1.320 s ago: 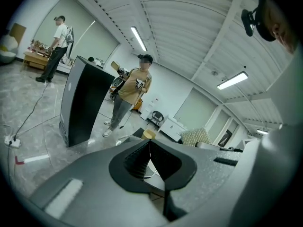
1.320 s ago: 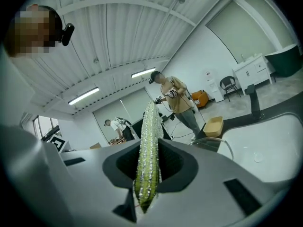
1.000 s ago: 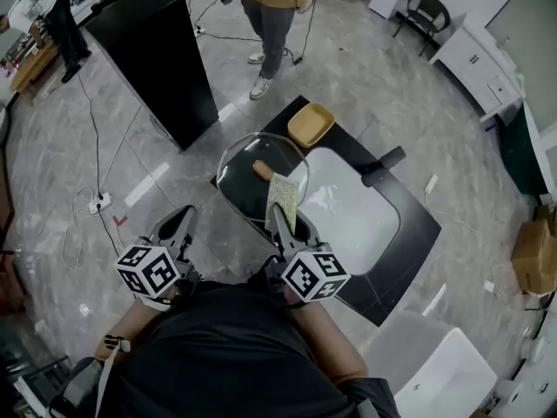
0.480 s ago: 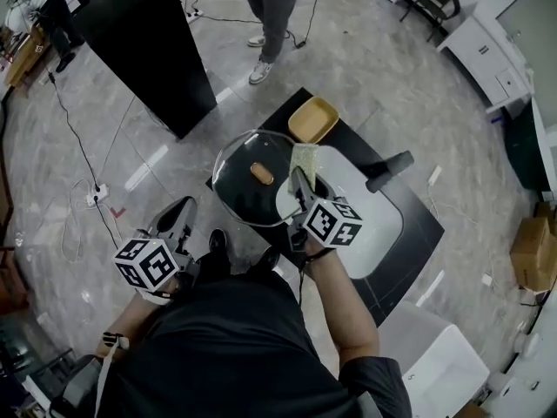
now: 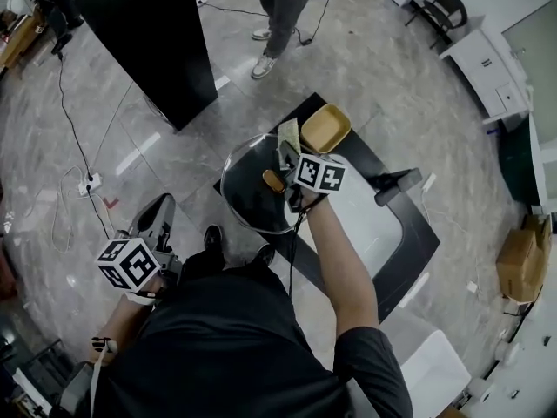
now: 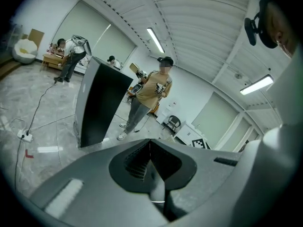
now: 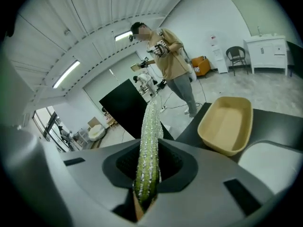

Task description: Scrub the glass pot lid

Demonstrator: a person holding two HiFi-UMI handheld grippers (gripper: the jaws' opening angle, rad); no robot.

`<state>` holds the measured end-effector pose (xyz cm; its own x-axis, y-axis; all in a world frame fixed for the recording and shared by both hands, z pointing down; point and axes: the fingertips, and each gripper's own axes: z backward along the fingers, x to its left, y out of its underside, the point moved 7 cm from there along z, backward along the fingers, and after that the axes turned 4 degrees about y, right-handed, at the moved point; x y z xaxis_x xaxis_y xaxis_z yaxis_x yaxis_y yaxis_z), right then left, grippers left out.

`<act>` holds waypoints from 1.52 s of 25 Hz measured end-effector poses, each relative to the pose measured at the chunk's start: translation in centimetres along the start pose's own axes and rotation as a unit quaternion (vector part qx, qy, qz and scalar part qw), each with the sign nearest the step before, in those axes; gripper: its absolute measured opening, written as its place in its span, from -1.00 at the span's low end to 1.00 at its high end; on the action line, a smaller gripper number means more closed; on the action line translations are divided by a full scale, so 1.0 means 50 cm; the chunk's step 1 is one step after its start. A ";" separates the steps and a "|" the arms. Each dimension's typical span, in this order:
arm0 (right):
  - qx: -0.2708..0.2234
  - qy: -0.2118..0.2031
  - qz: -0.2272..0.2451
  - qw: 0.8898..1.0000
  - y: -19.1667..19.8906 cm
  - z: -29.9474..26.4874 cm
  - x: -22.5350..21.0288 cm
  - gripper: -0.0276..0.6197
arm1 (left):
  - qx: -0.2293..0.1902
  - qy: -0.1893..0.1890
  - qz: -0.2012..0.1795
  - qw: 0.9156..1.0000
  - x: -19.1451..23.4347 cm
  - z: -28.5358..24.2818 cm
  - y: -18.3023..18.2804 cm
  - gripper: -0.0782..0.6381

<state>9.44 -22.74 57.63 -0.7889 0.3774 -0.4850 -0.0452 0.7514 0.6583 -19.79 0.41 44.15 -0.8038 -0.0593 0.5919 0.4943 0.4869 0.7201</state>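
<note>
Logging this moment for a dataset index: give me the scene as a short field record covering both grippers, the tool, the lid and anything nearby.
left gripper: jaws together, empty, held apart from the lid
right gripper: shut on the sponge, above the lid's far rim
sponge: green and silvery, sticking out past the jaws
glass pot lid: round, clear, brown knob facing up
sponge-to-lid contact: cannot tell
nearby: empty tan tray just beyond the lid
</note>
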 end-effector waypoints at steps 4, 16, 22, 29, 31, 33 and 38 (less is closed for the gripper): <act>0.039 -0.007 0.025 0.999 -0.001 -0.076 0.004 -0.74 | -0.019 -0.036 0.008 0.999 0.024 0.043 -0.007 -0.78; 0.056 0.012 -0.100 0.993 0.094 -0.043 -0.077 -0.74 | 0.000 -0.023 -0.001 1.000 0.001 0.021 -0.012 -0.78; -0.011 0.048 -0.167 0.985 0.169 0.048 -0.122 -0.74 | 0.031 0.021 -0.021 0.999 -0.048 -0.036 0.006 -0.78; -0.041 0.094 -0.193 0.976 0.226 0.137 -0.169 -0.74 | 0.057 0.073 -0.042 0.995 -0.101 -0.087 0.006 -0.78; -0.044 0.111 -0.195 0.974 0.240 0.163 -0.186 -0.74 | 0.063 0.087 -0.047 0.993 -0.115 -0.099 0.007 -0.78; -0.046 0.128 -0.199 0.970 0.256 0.188 -0.202 -0.74 | 0.068 0.100 -0.052 0.991 -0.127 -0.108 0.007 -0.78; -0.052 0.146 -0.219 0.963 0.287 0.233 -0.229 -0.74 | 0.077 0.120 -0.058 0.988 -0.143 -0.122 0.009 -0.78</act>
<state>24.99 -9.98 65.91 -0.8178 -0.1438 -0.5572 -0.4627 0.7401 0.4881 -11.79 -4.26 42.44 -0.7406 -0.3188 0.5915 0.3329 0.5907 0.7351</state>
